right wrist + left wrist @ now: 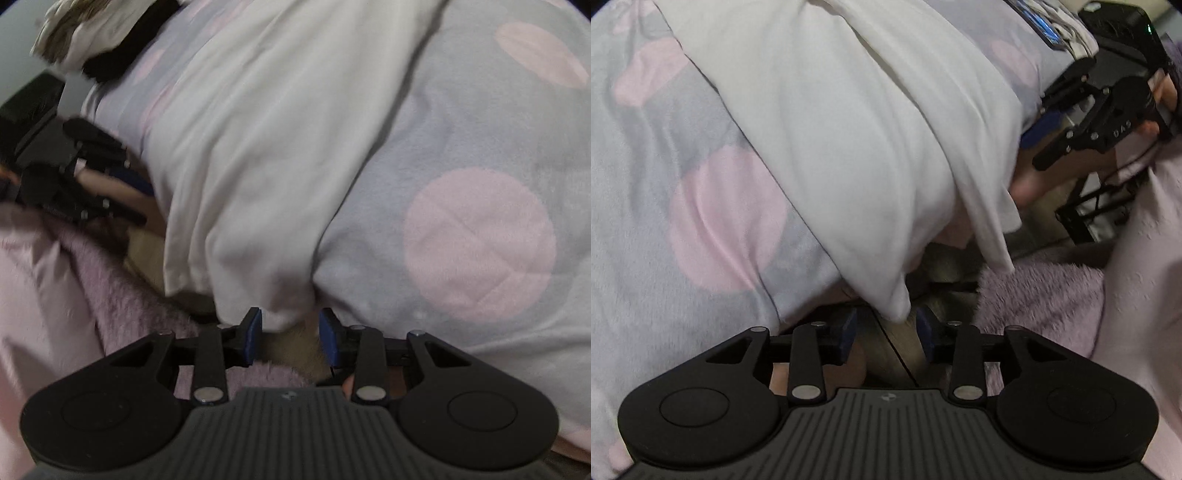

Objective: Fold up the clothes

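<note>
Bedding fills most of both wrist views: a grey blanket [665, 155] printed with large pink dots, occupying the 9 o'clock half of the left wrist view and the 3 o'clock half of the right wrist view. Across it lies a white garment [849, 129], the item being folded, running from 12 o'clock down toward 6 o'clock in each view and hanging off the blanket's edge in soft lengthwise folds; motion blur softens its outline. A fuzzy lilac throw [1034, 295] sits at 4 o'clock in the left wrist view, with a smoother pale pink fabric [1137, 258] beyond it at 3 o'clock. A pile of other clothes [92, 33], light and dark, rests at 11 o'clock in the right wrist view. The left gripper [886, 328] appears at 6 o'clock of its own view, its blue-padded fingers spread apart with the garment's lower corner hanging just between them, not pinched. The right gripper [290, 332] shows the same arrangement at 6 o'clock in its view, fingers parted with a garment corner dipping into the gap. Each gripper is also seen from the other camera: the right one at 2 o'clock at the garment's far edge, the left one at 9 o'clock, their finger spacing there not discernible.
</note>
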Tool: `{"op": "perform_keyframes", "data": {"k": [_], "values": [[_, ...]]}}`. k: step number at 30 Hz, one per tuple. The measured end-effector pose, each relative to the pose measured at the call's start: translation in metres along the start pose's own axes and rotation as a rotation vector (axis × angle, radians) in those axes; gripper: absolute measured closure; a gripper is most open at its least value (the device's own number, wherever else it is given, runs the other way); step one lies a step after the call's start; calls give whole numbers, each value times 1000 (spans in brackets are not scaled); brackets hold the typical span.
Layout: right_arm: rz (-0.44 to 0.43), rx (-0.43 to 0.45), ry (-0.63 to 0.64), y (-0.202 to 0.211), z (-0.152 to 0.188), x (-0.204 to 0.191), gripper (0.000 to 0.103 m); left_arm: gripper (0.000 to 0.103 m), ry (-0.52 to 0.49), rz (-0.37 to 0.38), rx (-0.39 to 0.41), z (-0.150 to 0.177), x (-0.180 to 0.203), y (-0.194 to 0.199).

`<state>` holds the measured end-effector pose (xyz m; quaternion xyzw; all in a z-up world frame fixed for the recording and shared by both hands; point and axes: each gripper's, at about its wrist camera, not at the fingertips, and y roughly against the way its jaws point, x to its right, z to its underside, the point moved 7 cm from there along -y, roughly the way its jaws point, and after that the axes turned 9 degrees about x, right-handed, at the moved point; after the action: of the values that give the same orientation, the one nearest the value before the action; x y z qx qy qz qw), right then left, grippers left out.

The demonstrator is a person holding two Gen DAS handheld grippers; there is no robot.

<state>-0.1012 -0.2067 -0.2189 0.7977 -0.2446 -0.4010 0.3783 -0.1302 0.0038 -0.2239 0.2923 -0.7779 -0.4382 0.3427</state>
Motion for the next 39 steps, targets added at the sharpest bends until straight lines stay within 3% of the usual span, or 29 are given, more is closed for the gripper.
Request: {"op": "perform_keyframes", "data": {"k": [4,6,10,13,16,23,32,39], "values": [[-2,59,-19,-6,-1,3,70,70,-1,-8,54,-7,-2,-9],[0,65,16,-10,1,1,78,71,-12,-12,62,-7,-2,-15],[-63,65,-17,-12,-1,0,88,74,-67,-1,78,-8,5,-19],[-105,37,-6,-9,-1,-1,96,92,-71,34,77,-9,6,-19],[-164,4,12,0,-1,-6,98,100,-88,85,58,-5,2,-13],[-346,3,52,49,-17,-21,98,101,-102,242,54,-8,15,24],[-460,120,21,97,-37,-25,98,102,-4,396,207,-33,13,81],[-499,306,12,131,-76,-31,99,102,19,379,384,-60,0,124]]}}
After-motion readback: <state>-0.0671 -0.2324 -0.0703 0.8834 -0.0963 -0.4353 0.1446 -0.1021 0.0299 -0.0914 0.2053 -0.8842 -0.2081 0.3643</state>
